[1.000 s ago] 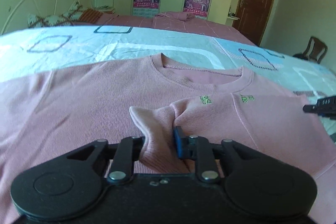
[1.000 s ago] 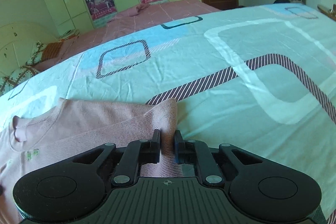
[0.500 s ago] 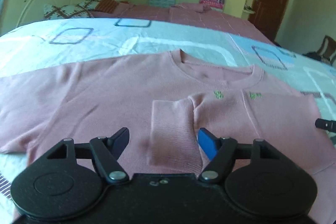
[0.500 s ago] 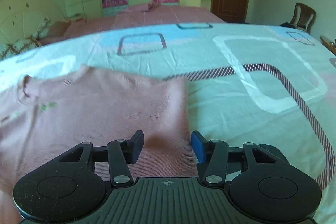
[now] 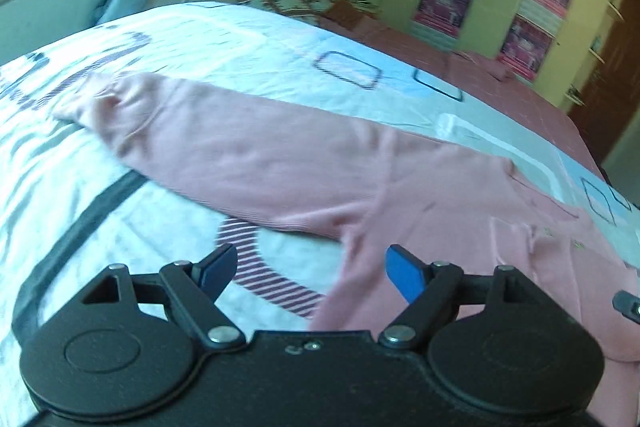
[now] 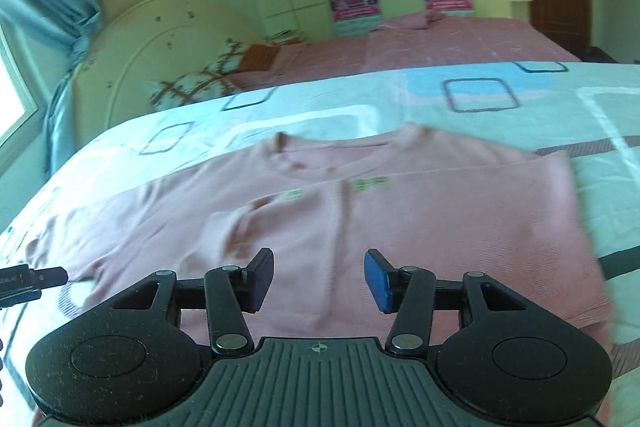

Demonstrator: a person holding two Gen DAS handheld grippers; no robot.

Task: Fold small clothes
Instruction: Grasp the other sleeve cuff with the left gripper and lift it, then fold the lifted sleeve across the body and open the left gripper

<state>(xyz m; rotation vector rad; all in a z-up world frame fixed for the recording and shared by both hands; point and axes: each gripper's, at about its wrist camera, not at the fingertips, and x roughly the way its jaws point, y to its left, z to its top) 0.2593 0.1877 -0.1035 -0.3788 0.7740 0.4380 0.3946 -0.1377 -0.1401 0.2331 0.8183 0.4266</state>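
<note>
On my left, the left gripper (image 5: 308,273) has let go, jaws opening over the unfolded sleeve (image 5: 224,151). My right gripper (image 6: 319,277) has released too, leaving the pink sweater (image 6: 360,219) on the bed (image 6: 500,115) with one sleeve folded in; the other comes next.

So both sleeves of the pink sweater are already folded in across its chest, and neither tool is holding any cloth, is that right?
Not quite. Only one sleeve is folded across the chest of the pink sweater. The other sleeve lies stretched straight out on the bedspread, as the left wrist view shows. Neither the left gripper nor the right gripper holds any cloth.
</note>
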